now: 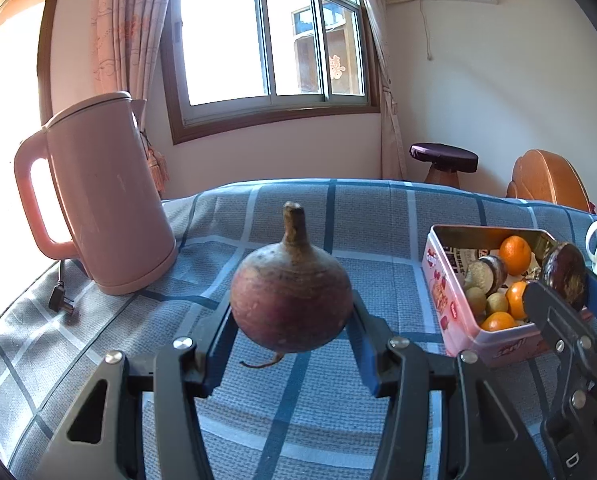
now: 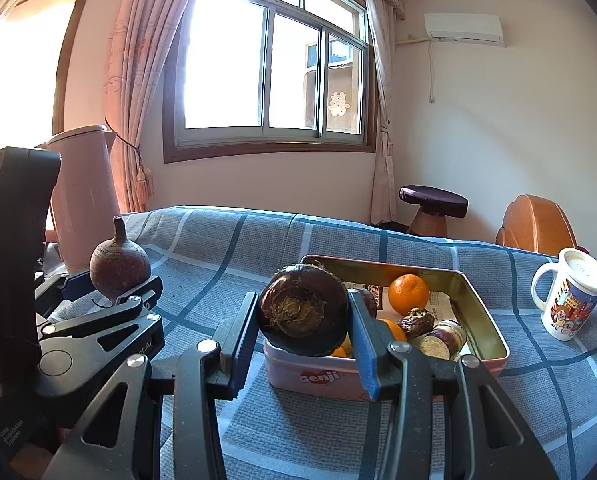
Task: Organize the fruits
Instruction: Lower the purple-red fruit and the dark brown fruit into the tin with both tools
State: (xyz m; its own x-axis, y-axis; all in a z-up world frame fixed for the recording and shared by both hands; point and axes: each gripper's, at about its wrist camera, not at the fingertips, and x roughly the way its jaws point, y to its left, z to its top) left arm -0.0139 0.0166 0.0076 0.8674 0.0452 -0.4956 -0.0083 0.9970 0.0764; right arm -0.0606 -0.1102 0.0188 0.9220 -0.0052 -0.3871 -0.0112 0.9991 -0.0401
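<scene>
Tools (image 1: 292,344) (image 2: 302,344) level, each gripping produce

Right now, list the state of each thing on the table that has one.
Left hand-held gripper: shut on the reddish root, lifted.
Right hand-held gripper: shut on the dark round root, at the tin.
Tin: open, lidless, holding oranges.
Kettle: lid shut, unplugged.
Mug: upright, lidded.

- From the left wrist we look along its fingers, close over the table (image 1: 298,216) toward the window (image 1: 266,40).
- From the right wrist, likewise; both views share the tin (image 2: 486,312) and kettle (image 2: 82,200).
</scene>
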